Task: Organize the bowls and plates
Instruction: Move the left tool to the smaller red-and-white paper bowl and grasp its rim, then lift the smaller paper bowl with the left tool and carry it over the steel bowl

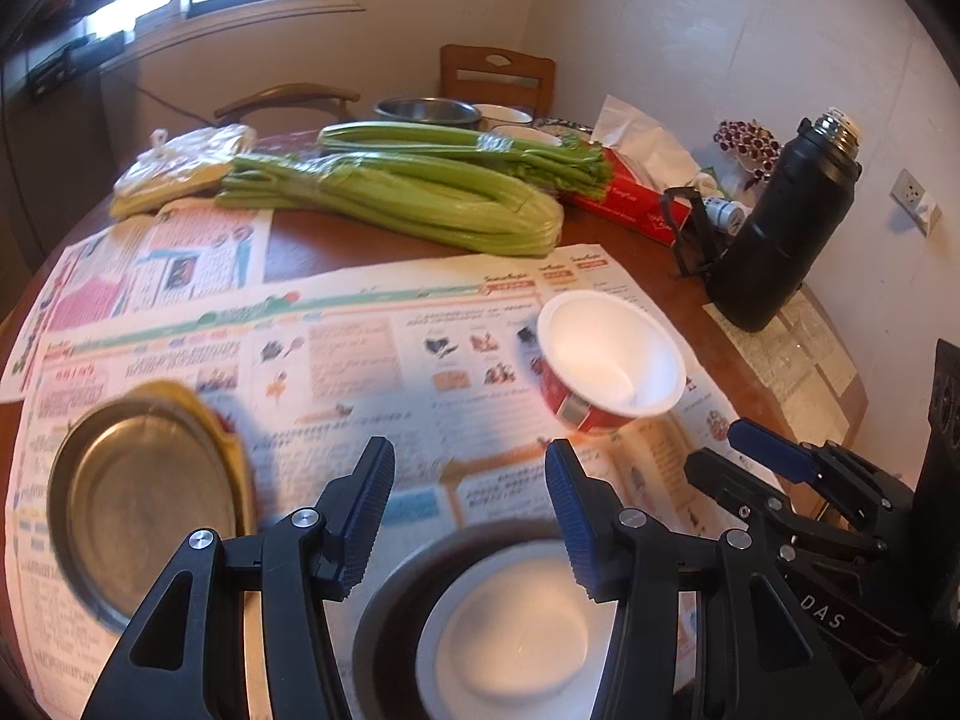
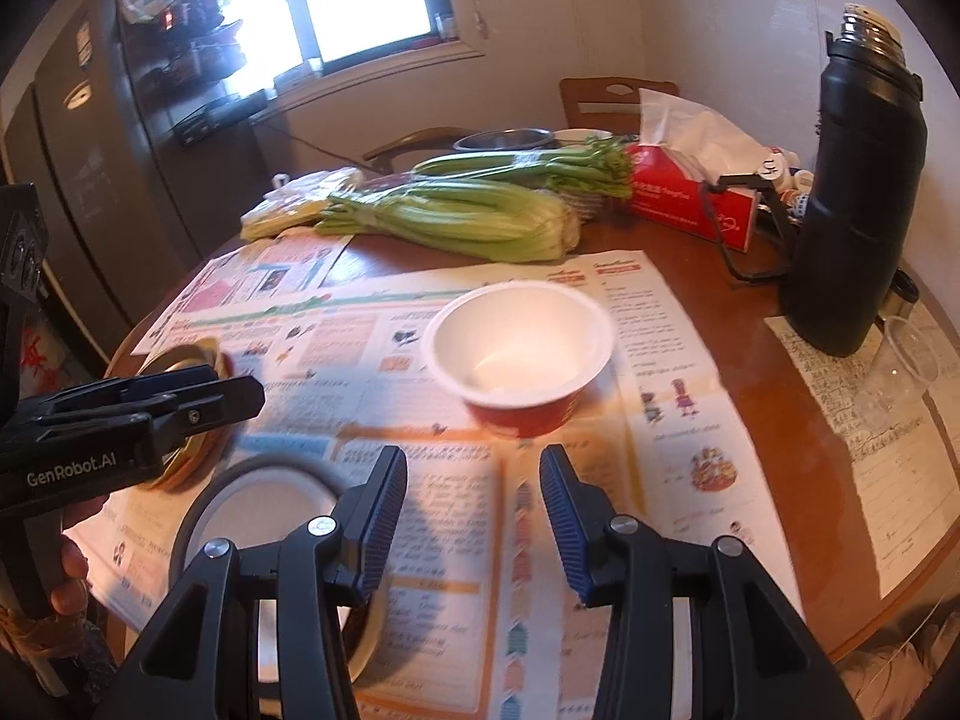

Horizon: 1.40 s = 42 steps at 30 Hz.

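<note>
Scene: round wooden table (image 2: 750, 372) spread with newspaper (image 2: 372, 372); celery (image 2: 456, 219), a tissue box (image 2: 690, 198) and a black flask (image 2: 858, 210) stand at the far side.
Red paper bowl (image 2: 519, 354): on the newspaper mid-table, mouth up, tilted slightly; round, so no long axis.
Handling, red paper bowl: judged light, thin-walled and easily crushed; best pinched at the rolled rim with mild pressure.
Metal plate (image 1: 144, 504): lies flat at the left, resting on a yellow plate (image 1: 225, 438). Judged stiff, smooth, likely slippery; take by the raised edge.
Dark-rimmed white dish (image 1: 498, 630): flat at the near edge, directly under the left gripper (image 1: 471, 510). Judged rigid and breakable.
Left gripper: jaws apart, nothing between them, not touching the dish.
Right gripper (image 2: 474, 516): fingers stand apart with only newspaper showing between them; holding nothing, though near the narrowest it goes.
Next move: judged a pickup of the red paper bowl for stacking.
</note>
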### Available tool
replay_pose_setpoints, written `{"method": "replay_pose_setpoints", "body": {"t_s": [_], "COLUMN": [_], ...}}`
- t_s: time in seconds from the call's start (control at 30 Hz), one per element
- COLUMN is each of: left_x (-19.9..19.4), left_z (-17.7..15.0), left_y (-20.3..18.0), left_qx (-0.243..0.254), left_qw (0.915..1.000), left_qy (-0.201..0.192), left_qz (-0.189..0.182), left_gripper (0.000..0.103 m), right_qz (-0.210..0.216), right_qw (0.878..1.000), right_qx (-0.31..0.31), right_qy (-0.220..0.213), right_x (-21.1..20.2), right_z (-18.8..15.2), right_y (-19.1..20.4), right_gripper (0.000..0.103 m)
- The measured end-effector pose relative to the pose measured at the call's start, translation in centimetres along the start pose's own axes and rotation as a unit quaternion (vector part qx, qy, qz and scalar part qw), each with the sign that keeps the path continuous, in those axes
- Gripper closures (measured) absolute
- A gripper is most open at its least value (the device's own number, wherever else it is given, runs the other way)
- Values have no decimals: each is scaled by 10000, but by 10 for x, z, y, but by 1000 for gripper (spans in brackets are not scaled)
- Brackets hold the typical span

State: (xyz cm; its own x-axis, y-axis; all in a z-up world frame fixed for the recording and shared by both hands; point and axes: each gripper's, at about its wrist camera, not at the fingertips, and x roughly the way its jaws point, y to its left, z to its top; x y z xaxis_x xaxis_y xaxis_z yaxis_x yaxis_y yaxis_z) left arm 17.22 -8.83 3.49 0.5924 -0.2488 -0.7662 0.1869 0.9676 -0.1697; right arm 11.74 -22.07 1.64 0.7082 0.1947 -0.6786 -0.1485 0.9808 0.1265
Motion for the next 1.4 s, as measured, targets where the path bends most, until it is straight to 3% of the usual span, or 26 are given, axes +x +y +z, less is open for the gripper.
{"method": "replay_pose_setpoints", "body": {"t_s": [0.5,1.1,1.4], "left_x": [50,109,120], "left_z": [41,55,51], "left_y": [-23,-29,-28], "left_qx": [158,29,41], "left_qw": [9992,9960,9932], "left_qy": [310,778,997], "left_qz": [-200,-444,-594], "left_gripper": [49,49,67], "right_qz": [-291,-68,195], "right_qw": [9990,9990,9986], "right_qx": [338,206,11], "right_qy": [58,401,500], "right_x": [30,75,81], "right_z": [31,36,34], "right_y": [-34,-39,-27], "right_gripper": [57,57,57]}}
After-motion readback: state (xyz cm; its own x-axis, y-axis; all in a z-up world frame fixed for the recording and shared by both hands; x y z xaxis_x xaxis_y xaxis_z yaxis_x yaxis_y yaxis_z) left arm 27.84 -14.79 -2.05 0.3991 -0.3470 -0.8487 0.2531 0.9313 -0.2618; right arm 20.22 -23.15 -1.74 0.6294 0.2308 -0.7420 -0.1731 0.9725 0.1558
